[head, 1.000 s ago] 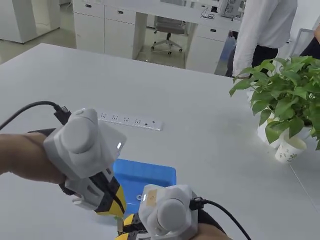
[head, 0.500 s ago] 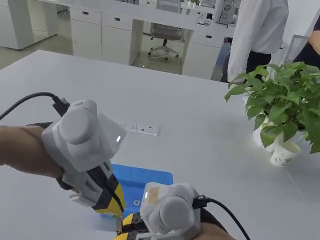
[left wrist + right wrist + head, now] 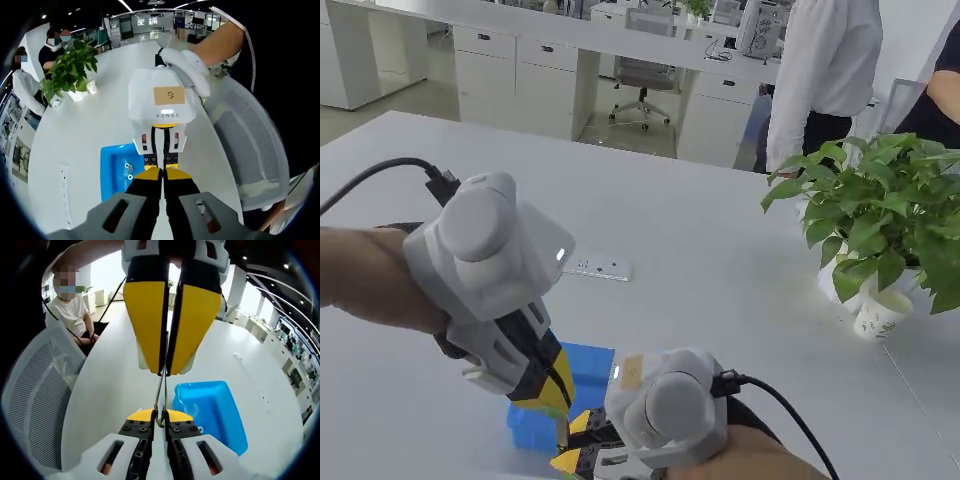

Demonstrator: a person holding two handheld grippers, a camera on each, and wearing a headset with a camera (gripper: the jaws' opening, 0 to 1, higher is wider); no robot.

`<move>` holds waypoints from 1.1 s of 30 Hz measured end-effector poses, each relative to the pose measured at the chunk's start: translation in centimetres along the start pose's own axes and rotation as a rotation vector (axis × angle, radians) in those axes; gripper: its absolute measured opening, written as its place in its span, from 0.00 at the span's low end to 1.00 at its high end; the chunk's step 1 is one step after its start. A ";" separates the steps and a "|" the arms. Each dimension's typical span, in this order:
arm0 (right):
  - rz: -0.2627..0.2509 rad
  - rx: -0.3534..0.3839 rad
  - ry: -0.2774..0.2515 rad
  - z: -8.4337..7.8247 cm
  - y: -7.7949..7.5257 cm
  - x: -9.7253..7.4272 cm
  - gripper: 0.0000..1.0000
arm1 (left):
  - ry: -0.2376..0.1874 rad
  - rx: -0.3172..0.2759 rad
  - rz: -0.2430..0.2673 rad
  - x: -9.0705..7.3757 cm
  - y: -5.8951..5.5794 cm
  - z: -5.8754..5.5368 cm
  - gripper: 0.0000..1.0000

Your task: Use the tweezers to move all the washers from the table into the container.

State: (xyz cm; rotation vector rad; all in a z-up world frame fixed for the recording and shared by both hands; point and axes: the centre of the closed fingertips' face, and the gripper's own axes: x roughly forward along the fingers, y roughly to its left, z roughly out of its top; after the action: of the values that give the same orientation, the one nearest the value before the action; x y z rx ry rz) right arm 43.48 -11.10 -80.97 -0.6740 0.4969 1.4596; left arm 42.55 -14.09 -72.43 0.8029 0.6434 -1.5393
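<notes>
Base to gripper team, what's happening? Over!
Left gripper and right gripper both shut on the tweezers, tip to tip. Washers in the blue container. Nothing seen in the way.

white tabletop (image 3: 720, 230) out front, leafy green potted plant (image 3: 880, 215) right, white drawer cabinets (image 3: 515, 75) behind (grey swivel chair (image 3: 642, 78) tucked there), white ceiling strip lights (image 3: 125, 5) overhead.

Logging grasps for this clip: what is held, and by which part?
The tweezers: one end clamped in the left tool, the opposite end in the right tool.
</notes>
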 end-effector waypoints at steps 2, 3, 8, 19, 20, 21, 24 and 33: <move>0.000 -0.001 -0.002 0.2 -0.3 -0.2 0.09 | 0.000 0.002 0.003 -0.2 0.3 0.1 0.04; -0.001 -0.002 -0.002 0.2 -0.5 -0.2 0.09 | 0.001 0.003 0.004 -0.3 0.4 0.1 0.04; -0.004 -0.005 -0.009 0.7 -1.3 -0.6 0.09 | 0.010 0.009 0.005 -0.9 1.2 0.4 0.04; -0.013 -0.015 -0.014 1.2 -3.2 -1.2 0.09 | 0.010 0.019 0.010 -1.6 3.0 0.8 0.04; -0.013 -0.016 -0.013 1.2 -3.4 -1.2 0.09 | 0.010 0.018 0.011 -1.6 3.2 0.9 0.04; -0.014 -0.017 -0.013 1.2 -3.6 -1.2 0.09 | 0.011 0.019 0.012 -1.6 3.4 0.8 0.04; -0.015 -0.015 -0.015 1.1 -4.1 -1.1 0.09 | 0.014 0.018 0.013 -1.6 3.9 0.7 0.04; -0.006 -0.013 -0.023 0.7 -5.4 -0.1 0.09 | 0.012 0.007 0.015 -1.2 5.2 -0.2 0.04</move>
State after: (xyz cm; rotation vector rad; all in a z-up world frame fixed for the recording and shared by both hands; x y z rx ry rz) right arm 48.77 -10.65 -79.78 -0.6674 0.4675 1.4644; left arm 47.74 -13.82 -71.41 0.8211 0.6401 -1.5244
